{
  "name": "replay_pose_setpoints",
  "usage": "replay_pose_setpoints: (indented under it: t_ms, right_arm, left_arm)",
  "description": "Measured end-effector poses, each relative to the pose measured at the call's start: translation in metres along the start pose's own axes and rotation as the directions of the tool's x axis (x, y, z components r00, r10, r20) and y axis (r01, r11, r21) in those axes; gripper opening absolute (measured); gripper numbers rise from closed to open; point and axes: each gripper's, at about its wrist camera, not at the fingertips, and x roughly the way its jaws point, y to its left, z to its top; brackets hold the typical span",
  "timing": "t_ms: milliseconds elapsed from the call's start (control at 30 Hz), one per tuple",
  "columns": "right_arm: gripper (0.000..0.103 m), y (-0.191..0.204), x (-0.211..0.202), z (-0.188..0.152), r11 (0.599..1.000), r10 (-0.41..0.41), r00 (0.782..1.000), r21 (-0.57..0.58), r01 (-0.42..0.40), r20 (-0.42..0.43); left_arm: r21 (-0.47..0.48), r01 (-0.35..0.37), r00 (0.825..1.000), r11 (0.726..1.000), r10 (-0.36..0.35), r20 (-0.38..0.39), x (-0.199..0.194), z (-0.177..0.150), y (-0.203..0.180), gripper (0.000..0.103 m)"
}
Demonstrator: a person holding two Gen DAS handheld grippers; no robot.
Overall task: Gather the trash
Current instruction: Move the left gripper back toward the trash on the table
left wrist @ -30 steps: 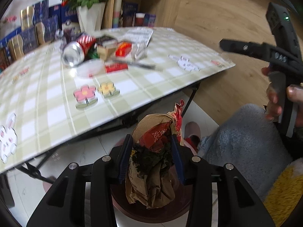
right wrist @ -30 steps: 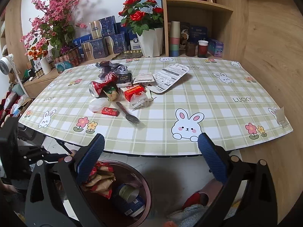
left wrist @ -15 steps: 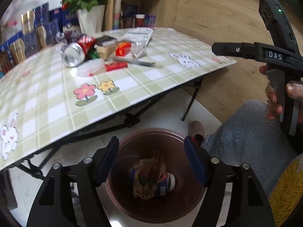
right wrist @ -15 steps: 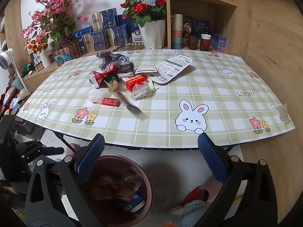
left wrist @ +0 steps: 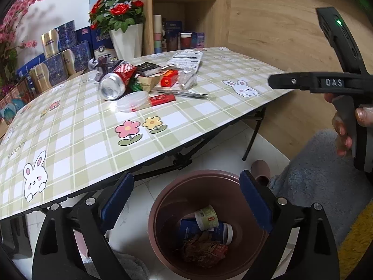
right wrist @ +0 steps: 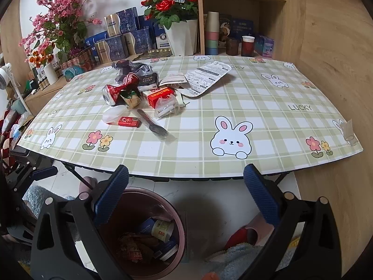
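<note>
A brown bin (left wrist: 160, 200) stands on the floor under the table's front edge. My left gripper (left wrist: 186, 193) hangs over it with its jaws opening and nothing between them. A crumpled brown and red wrapper (left wrist: 202, 249) lies in the bin beside a small cup and a blue carton. On the checked table (left wrist: 70, 140) sits a trash pile: a red can (left wrist: 114, 84), a clear lid (left wrist: 131, 99), a red packet (left wrist: 160, 98), a fork (right wrist: 151, 123) and a printed sheet (right wrist: 207, 77). My right gripper (right wrist: 186, 191) is open and empty, just right of the bin (right wrist: 173, 210).
A white vase of red roses (right wrist: 181, 35), blue and gold boxes (right wrist: 121, 44) and stacked cups (right wrist: 212, 35) line the back by a wooden shelf. Folding table legs (left wrist: 177, 163) cross behind the bin. A person's grey-clad leg (left wrist: 314, 175) and a slipper (left wrist: 261, 166) are at the right.
My left gripper's jaws spread wide and the brown and red wrapper dropped from them into the bin. The left view tilted up toward the table. The right gripper stayed put.
</note>
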Motion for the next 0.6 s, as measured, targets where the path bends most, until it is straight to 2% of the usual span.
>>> replay_pose_setpoints:
  t_ms: [200, 333, 500, 600]
  right_arm:
    - [0.097, -0.006, 0.008, 0.003, 0.999, 0.02, 1.0, 0.04, -0.019, -0.023]
    - [0.097, -0.008, 0.014, 0.009, 0.998, 0.044, 0.999, 0.043, -0.043, -0.028]
    - [0.097, -0.01, 0.026, 0.019, 0.995, 0.088, 0.995, 0.05, -0.085, -0.05]
    - [0.097, -0.011, 0.032, 0.025, 0.992, 0.112, 0.992, 0.057, -0.109, -0.053]
  left_arm:
    - [-0.102, -0.035, 0.999, 0.994, 0.036, 0.004, 0.0, 0.004, 0.024, 0.09]
    - [-0.184, -0.08, 0.996, 0.98, 0.085, 0.017, -0.003, 0.009, 0.046, 0.091]
    - [-0.138, -0.158, 0.987, 0.978, 0.16, 0.003, -0.002, 0.029, 0.059, 0.091]
    - [-0.121, -0.181, 0.983, 0.976, 0.181, -0.012, 0.001, 0.056, 0.074, 0.091]
